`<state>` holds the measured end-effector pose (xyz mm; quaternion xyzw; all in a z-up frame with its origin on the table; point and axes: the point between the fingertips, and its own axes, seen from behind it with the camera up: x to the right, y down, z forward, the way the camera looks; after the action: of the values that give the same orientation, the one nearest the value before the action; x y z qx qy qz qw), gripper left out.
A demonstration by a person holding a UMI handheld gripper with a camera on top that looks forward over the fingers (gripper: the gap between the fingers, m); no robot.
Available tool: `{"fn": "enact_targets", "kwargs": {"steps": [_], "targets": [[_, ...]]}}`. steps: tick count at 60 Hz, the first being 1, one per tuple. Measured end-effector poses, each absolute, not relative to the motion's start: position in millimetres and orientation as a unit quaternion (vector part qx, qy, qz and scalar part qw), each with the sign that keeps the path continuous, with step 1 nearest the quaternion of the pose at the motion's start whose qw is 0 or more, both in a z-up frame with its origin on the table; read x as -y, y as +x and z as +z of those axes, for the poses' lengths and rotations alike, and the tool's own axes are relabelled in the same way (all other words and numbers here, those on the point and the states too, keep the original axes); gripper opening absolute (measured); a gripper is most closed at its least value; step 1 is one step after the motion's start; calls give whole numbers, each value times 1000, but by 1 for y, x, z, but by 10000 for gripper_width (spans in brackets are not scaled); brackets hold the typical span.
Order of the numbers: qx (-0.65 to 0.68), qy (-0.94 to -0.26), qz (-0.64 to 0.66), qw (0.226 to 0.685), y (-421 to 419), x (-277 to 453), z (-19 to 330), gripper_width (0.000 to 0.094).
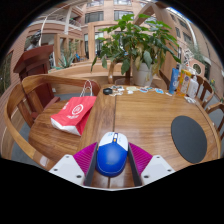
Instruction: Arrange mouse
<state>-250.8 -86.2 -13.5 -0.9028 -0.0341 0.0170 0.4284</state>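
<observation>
Wooden slatted table (pixel 140 115) is shown before a courtyard building, with a large green potted plant (pixel 140 45) at 12 o'clock. The tool (pixel 112 163) is seen pinching a blue and white computer mouse (pixel 112 156) between its pink pads, at the table's near edge. A round dark mouse mat (pixel 188 137) lies at 3 o'clock, a red paper bag (pixel 73 115) at 10 o'clock. Slippage is judged possible, since the mouse's curved sides offer little hold; a release short of the mat's rim would leave it tilted. Open table is available between tool and mat; small clutter is confined to the far edge.
</observation>
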Motion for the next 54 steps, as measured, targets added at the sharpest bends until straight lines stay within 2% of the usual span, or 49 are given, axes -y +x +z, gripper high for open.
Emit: {"fn": "enact_targets", "kwargs": {"steps": [12,16,20,24,32,35,39,43,45,47,48,51,54], "targets": [[26,-903,25,428,-249,79,-11,397],[33,-904,39,424,-252,80,-10,369],[47,-897,52,436,-254,77,8,370],[55,-879,78,467,-256,74,49,371],[64,-814,120,565,-233,63,177,370],[59,-790,112,600,-204,61,215,370],[44,-778,90,620,-165,49,241,368],[26,-783,77,616,-125,39,233,367],[22,-791,60,608,-100,39,215,368],[18,-800,41,598,-73,37,186,368],[16,-810,32,586,-69,31,183,367],[9,-832,15,555,-45,27,147,366],[4,-849,2,528,-20,29,95,369]]}}
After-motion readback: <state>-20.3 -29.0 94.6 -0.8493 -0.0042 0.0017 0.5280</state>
